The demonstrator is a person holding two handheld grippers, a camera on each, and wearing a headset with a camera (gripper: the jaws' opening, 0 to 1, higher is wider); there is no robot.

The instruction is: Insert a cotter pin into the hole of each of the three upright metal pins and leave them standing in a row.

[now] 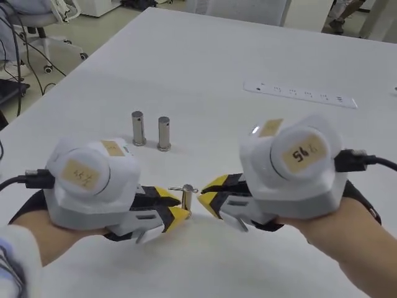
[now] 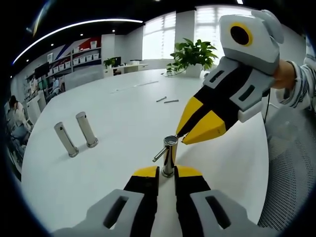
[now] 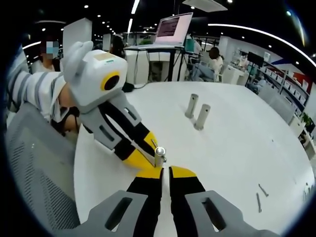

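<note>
A short metal pin (image 1: 186, 202) stands on the white table between my two grippers. My left gripper (image 2: 168, 173) is shut on its lower part. A cotter pin (image 2: 159, 155) passes through the hole near the metal pin's (image 2: 170, 153) top and sticks out on the side away from the right gripper. My right gripper (image 3: 165, 170) has its jaws closed at the pin's (image 3: 159, 156) top, seemingly on the cotter pin's other end. Two more metal pins (image 1: 138, 128) (image 1: 164, 133) stand upright side by side farther back.
Two loose cotter pins (image 2: 161, 99) (image 2: 171, 101) lie on the table beyond the work. A white power strip (image 1: 301, 94) lies at the far right. Office chairs stand off the table's left edge (image 1: 37, 37).
</note>
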